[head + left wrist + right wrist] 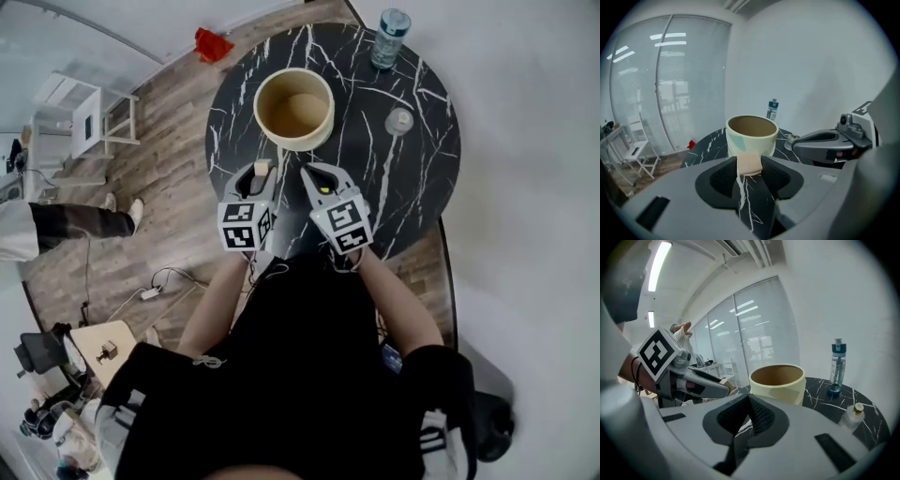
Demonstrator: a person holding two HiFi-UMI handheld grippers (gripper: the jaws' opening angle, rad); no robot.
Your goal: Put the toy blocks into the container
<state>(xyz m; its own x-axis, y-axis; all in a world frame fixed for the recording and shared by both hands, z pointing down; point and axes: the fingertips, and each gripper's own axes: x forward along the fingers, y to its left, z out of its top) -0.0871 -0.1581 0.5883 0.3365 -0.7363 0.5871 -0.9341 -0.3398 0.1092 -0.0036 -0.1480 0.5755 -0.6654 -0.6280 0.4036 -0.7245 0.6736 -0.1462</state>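
Pinching beige toy block: left claw, jaws spread wide around it. Container dead ahead of the claw on table, mouth up, close but not touching. Likely needs lift over rim. Right claw pressed together, empty, alongside.

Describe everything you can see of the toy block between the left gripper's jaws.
The toy block is a small, pale beige piece with flat faces and a squarish outline, and it looks like plain unpainted wood. It is clamped roughly upright between the two dark pads of the left gripper, one pad on each side. It is held just in front of the cream container, over the black marble-patterned table. Whether it touches the table cannot be told.
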